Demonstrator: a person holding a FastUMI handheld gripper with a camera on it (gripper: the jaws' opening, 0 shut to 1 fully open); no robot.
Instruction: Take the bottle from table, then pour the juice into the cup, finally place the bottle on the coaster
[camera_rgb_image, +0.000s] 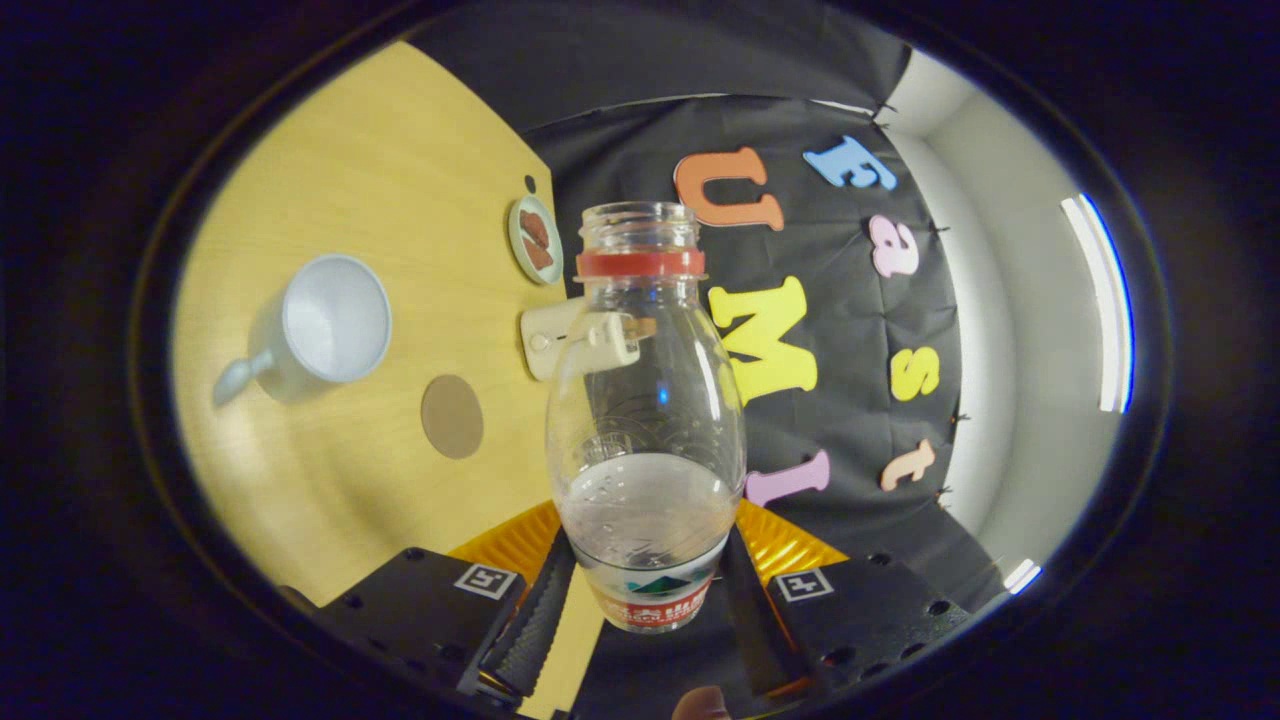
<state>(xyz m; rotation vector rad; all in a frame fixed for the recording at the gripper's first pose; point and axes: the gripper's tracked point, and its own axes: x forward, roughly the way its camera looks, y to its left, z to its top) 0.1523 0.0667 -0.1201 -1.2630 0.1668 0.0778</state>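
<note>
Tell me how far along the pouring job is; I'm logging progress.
Done: the bottle is off the table, clamped between the claw fingers, cap off. In hand: carrying it, liquid inside. Left: pouring into the cup, which looks empty, then setting the bottle on the coaster.

One fisheye view is taken from the gripper (640, 610) itself, looking forward along its two fingers (530, 625). The bottle (645, 400) clamped between the jaws is seen at very close range. The view is rolled: the tabletop (380, 200) is seen on one side, the booth wall on the other. The cup (320, 325) and coaster (452, 416) are seen farther off on the tabletop.
</note>
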